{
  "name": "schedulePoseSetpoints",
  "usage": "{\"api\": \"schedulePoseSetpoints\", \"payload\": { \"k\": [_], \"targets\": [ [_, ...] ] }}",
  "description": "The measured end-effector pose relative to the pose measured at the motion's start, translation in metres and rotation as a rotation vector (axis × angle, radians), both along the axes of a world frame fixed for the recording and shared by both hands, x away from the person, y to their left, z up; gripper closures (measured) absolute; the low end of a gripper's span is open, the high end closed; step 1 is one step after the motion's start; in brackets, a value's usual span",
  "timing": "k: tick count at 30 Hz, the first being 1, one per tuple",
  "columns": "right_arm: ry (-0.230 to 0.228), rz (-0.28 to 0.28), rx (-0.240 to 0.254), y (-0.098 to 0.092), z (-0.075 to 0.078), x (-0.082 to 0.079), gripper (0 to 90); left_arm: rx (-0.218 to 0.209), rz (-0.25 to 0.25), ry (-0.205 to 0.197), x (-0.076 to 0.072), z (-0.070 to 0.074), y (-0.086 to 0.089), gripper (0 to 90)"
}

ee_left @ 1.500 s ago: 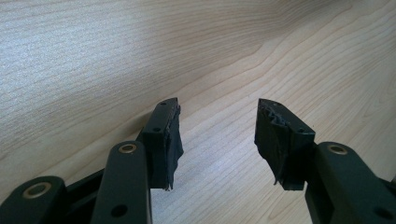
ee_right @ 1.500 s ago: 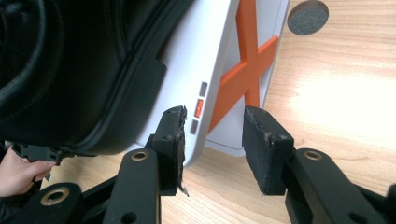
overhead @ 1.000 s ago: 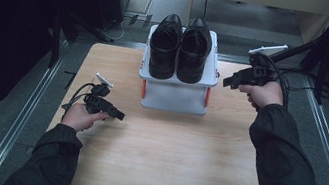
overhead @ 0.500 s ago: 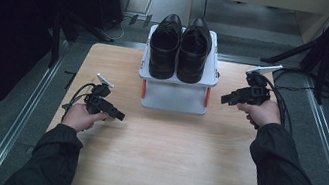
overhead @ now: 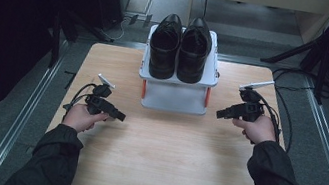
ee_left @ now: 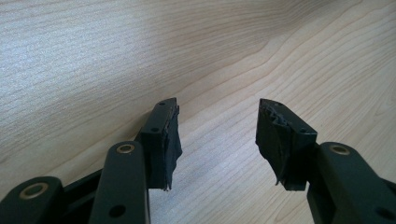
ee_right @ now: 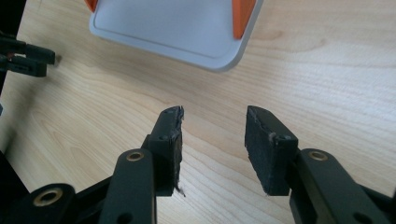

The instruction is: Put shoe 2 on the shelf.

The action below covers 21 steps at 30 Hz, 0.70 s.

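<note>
A pair of black leather shoes [overhead: 180, 47] stands side by side on the lid of a white box [overhead: 174, 99] with orange latches [overhead: 207, 96] at the back middle of the wooden table [overhead: 165, 163]. My left gripper [overhead: 120, 115] rests low over the table to the left of the box, open, with bare wood between its fingers [ee_left: 218, 112]. My right gripper [overhead: 219, 115] hangs to the right of the box and points at it. Its jaws have just been opening and hold nothing [ee_right: 215, 116]. The box corner [ee_right: 187, 28] lies ahead of them.
Cables trail from both grippers across the table. A dark tripod leg and cables [overhead: 310, 56] lie on the floor at the right, and metal floor rails [overhead: 21, 119] run along both sides. Bare wood spreads in front of the box.
My right gripper has come down from beside the shoes to table level, nearer the person and beside the box front. The left gripper, box and shoes have stayed put.
</note>
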State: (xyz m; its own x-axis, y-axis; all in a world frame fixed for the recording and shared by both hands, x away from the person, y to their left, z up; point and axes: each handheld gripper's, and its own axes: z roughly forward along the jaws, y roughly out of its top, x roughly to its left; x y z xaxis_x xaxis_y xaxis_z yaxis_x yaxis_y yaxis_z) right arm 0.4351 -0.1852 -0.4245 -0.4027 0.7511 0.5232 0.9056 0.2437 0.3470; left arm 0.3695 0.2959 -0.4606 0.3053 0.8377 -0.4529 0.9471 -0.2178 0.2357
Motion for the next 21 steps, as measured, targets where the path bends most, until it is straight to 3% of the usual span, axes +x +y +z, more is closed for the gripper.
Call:
{"api": "schedulePoseSetpoints", "payload": {
  "k": [6,10,21],
  "targets": [
    [0.001,0.023,0.018,0.003,-0.015,-0.008,57.3,-0.002,0.0,-0.002,0.0,0.0,-0.001,48.5],
    [-0.015,0.039,-0.003,0.006,-0.019,-0.012,56.3,0.001,-0.002,-0.006,0.0,0.0,0.0,48.2],
    [-0.035,0.07,0.025,0.014,-0.029,-0.022,56.3,0.002,-0.002,-0.014,-0.001,0.0,-0.001,46.8]
  ]
}}
